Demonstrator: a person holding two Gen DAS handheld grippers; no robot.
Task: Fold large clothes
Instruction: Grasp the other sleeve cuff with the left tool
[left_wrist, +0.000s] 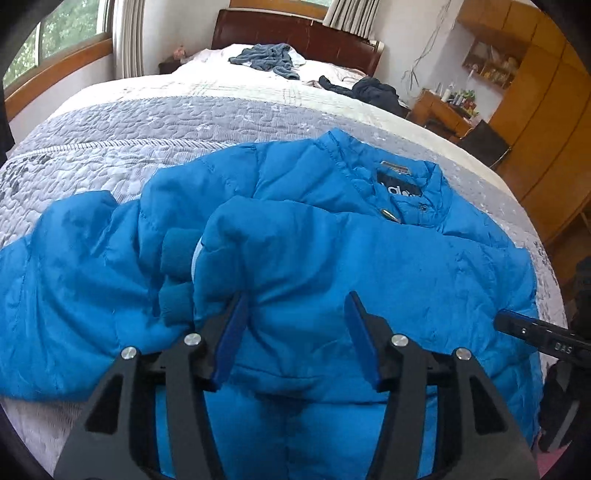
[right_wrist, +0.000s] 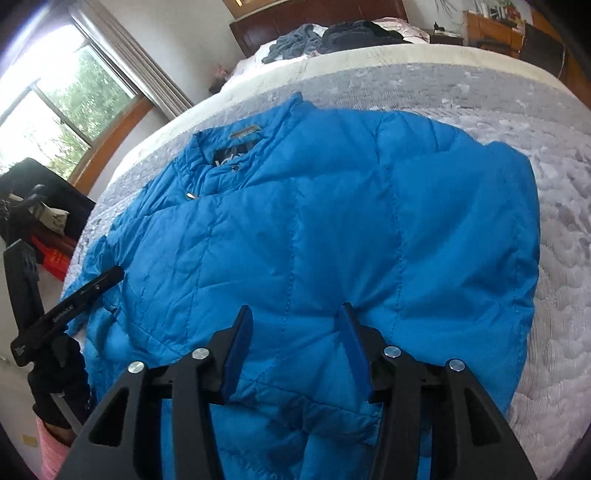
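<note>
Daylight enters from the window (right_wrist: 55, 122) — overexposed in the right wrist view. Illumination is soft and even; shadows are faint. Fisheye distortion bends the bed (left_wrist: 110, 147) edges — dark vignetting at corners. Background detail is slightly soft.

Slightly glossy quilted jacket (left_wrist: 332, 266) on matt stitched bedspread (left_wrist: 147, 125)

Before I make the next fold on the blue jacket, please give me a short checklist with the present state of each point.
1. Left tool open above the jacket: ok.
2. Right tool open, holding nothing: ok.
3. Jacket lies fully on the bed cover: not ok, the lower part hangs over the near edge.
4. Sleeve folded in: not ok, it spreads out to the side.
5. Collar flat: ok.
6. Zipper closed: cannot tell.
</note>
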